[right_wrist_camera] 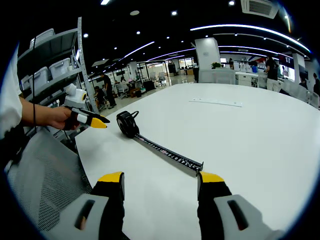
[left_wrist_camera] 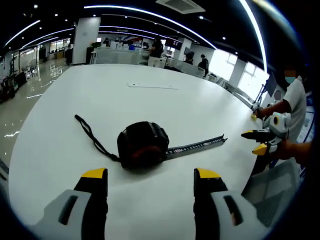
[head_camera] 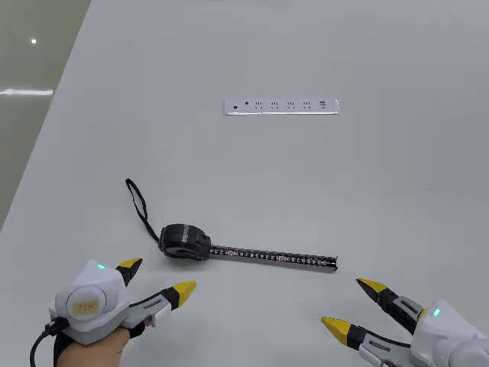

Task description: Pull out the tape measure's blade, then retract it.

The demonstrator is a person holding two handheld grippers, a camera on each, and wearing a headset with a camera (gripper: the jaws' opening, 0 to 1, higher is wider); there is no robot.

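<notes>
The tape measure (head_camera: 184,241) lies on the white table (head_camera: 382,191) just ahead of the person. Its blade (head_camera: 275,258) is run out flat to the right and a wrist strap (head_camera: 139,202) trails off behind the black case. The left gripper (head_camera: 158,276) hangs near the case, jaws spread and empty. The right gripper (head_camera: 353,306) hangs near the blade's tip, likewise spread, holding nothing. I'd reckon the case is hard, compact and fairly weighty, good to pinch across its flat sides. The blade looks like thin springy steel, apt to buckle or whip back, so it is best taken at its end.
</notes>
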